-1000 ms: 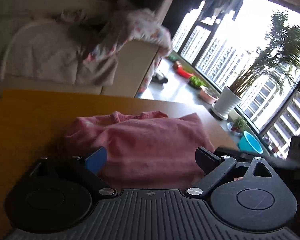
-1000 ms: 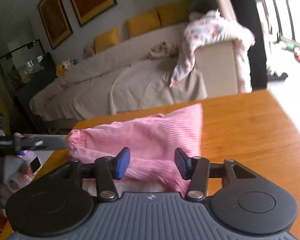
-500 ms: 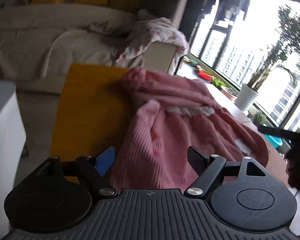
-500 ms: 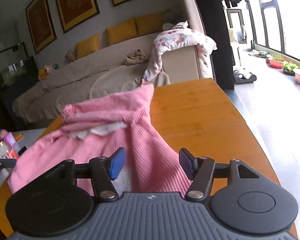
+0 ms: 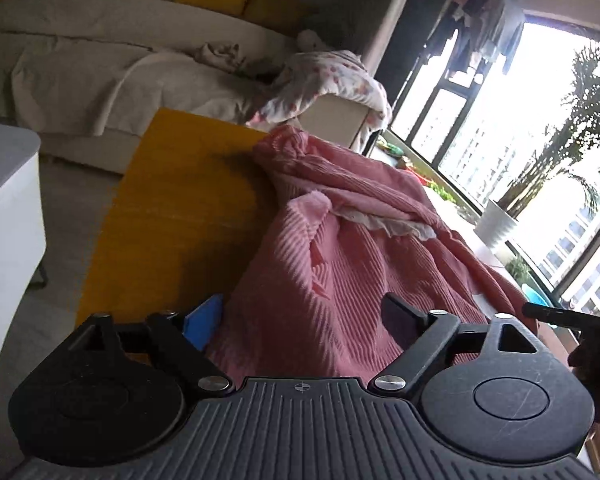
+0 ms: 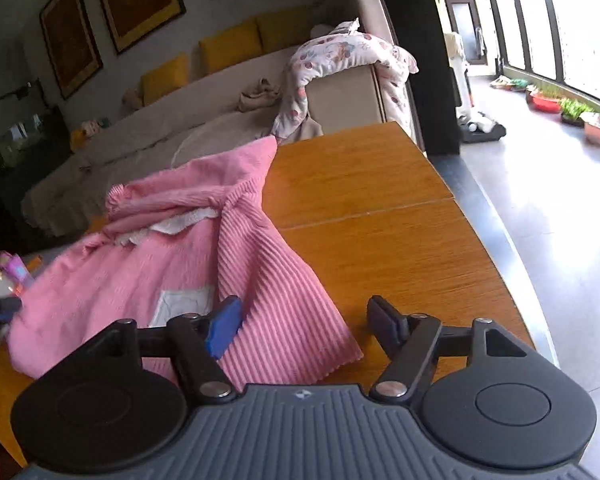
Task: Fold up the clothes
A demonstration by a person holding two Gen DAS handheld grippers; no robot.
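A pink ribbed garment [image 5: 340, 264] with a white lace trim lies crumpled on the wooden table [image 5: 172, 220]. My left gripper [image 5: 302, 322] is open, its fingers astride the garment's near edge without clamping it. In the right wrist view the same garment [image 6: 188, 240] covers the table's [image 6: 380, 240] left part, showing a white label patch [image 6: 184, 300]. My right gripper [image 6: 304, 326] is open over the garment's near right corner; its blue finger pad [image 6: 224, 330] sits above the cloth. The right gripper's tip [image 5: 560, 318] and a hand [image 5: 596, 364] show at the left view's right edge.
Beyond the table stands a beige covered sofa [image 6: 180, 136] with yellow cushions [image 6: 224, 46] and a floral blanket [image 6: 340, 56] over its arm. A white cabinet [image 5: 8, 220] is left of the table. Potted plants [image 5: 500, 224] line the window. Toys [image 6: 12, 268] lie at the far left.
The left view swung from across the table to along it. The garment now lies stretched out with its lace trim showing. The right gripper's jaws opened wider and both grippers drew back.
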